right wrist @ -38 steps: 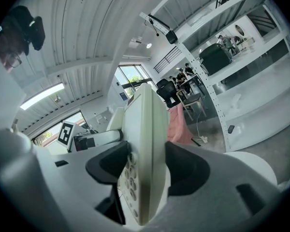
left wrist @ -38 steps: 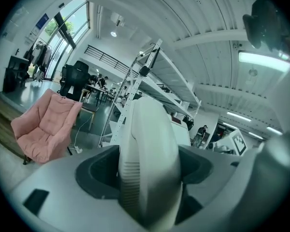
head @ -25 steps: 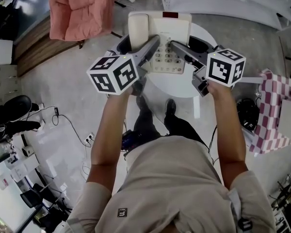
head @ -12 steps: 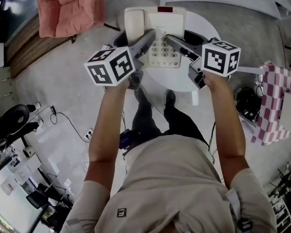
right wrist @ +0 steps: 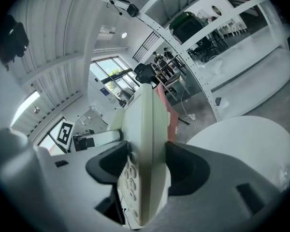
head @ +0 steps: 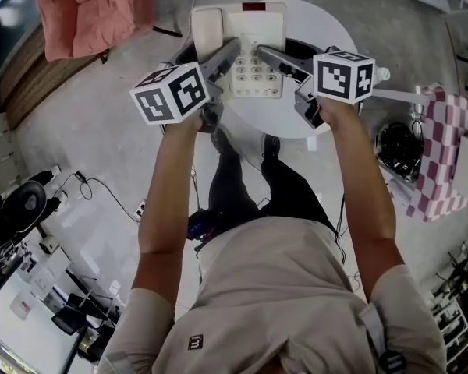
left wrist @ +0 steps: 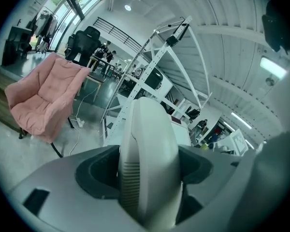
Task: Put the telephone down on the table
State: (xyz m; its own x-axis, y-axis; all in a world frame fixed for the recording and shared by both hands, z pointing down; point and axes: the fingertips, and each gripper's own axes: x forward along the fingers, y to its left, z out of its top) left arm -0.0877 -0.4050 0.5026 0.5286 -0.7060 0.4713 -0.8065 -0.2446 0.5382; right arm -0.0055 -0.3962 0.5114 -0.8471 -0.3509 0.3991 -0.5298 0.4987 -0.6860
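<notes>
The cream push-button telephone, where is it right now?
The telephone sits top centre of the head view, clamped between the left gripper and right gripper, over the round white table.

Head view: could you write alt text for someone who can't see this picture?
Seen from above, a person holds a cream telephone over a round white table, with the left gripper and the right gripper clamped on its two sides. A pink armchair stands on the grey floor at upper left.
</notes>
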